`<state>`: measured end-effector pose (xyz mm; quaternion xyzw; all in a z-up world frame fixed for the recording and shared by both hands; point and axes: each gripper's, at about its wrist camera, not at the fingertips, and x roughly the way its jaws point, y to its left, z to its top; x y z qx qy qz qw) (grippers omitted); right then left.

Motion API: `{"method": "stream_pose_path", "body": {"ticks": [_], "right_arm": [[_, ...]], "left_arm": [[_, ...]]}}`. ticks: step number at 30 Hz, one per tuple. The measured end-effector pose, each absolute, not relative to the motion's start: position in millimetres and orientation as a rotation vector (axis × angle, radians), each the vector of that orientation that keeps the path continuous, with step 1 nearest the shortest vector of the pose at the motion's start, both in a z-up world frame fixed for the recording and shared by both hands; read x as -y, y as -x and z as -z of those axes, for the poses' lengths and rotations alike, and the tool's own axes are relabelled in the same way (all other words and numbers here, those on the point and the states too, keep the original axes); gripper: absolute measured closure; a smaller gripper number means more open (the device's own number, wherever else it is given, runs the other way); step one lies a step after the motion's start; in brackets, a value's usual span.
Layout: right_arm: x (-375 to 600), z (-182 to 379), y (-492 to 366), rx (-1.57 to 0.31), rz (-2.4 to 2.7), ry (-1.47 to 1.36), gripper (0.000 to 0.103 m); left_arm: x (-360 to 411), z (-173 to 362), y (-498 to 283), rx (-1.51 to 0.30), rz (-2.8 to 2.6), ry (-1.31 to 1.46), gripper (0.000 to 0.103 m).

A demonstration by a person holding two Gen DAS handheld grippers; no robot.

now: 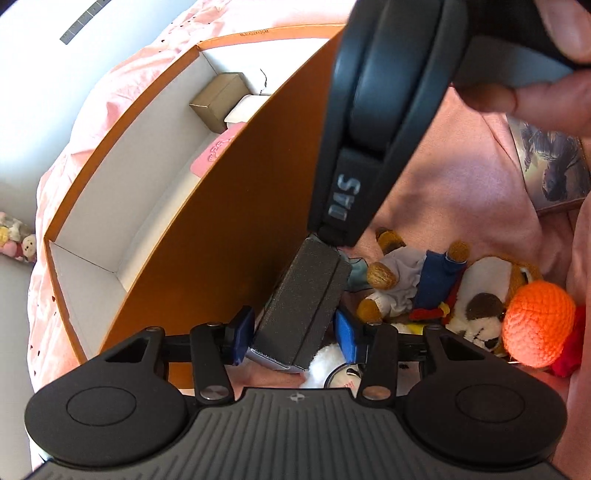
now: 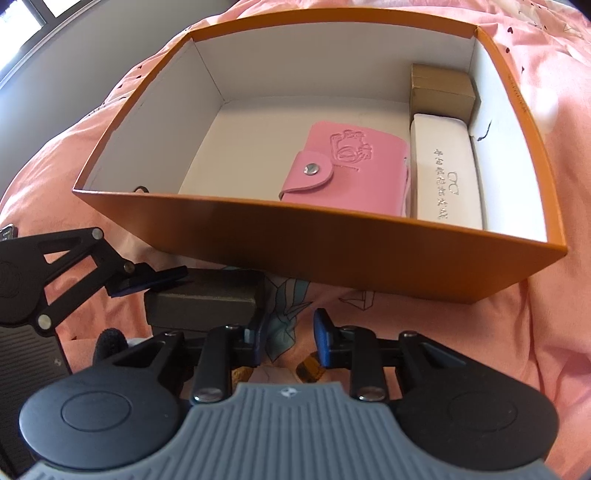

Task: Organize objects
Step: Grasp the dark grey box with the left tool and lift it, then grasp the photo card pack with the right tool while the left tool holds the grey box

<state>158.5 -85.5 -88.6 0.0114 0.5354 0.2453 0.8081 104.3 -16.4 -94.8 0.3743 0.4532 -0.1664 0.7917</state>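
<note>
I straddle the dark grey case [image 1: 303,314] with my left claw [image 1: 295,338] open, pads not yet pressing, while my right claw [image 2: 290,341] hangs empty and part-open, because the orange box [image 2: 321,240] at twelve o'clock awaits it.

From my remote post, the one word I can read is "DAS", in pale letters on the black housing of the right tongs [image 1: 369,162] in the left wrist view. A line of small print runs along the orange box's rim [image 1: 258,34], too small for me to read. In the right wrist view, the white case [image 2: 445,166] bears a row of silver characters beside a spectacles emblem; the pink wallet [image 2: 343,166] carries an embossed cartoon figure, no legible words.
</note>
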Motion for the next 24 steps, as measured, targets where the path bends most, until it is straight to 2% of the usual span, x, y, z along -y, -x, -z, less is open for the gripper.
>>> {"method": "stream_pose_path", "body": {"ticks": [6, 10, 12, 17, 21, 24], "right_arm": [[109, 81, -151, -1.148, -0.465, -0.023, 0.072], [134, 75, -143, -1.167, -0.397, -0.022, 0.063], [147, 71, -137, -1.173, -0.362, -0.024, 0.062], [177, 70, -119, -1.241, -0.307, -0.03, 0.052], [188, 66, -99, -1.289, -0.282, -0.004, 0.05], [197, 57, -85, -1.288, -0.232, -0.017, 0.05]], "left_arm": [[15, 88, -94, -0.951, 0.297, -0.747, 0.052], [14, 74, -85, -0.912, 0.25, -0.687, 0.057], [13, 66, -81, -0.892, 0.239, -0.655, 0.059], [12, 42, -71, -0.836, 0.223, -0.536, 0.06], [15, 25, -67, -0.776, 0.223, -0.448, 0.06], [21, 18, -69, -0.758, 0.233, -0.384, 0.065]]}}
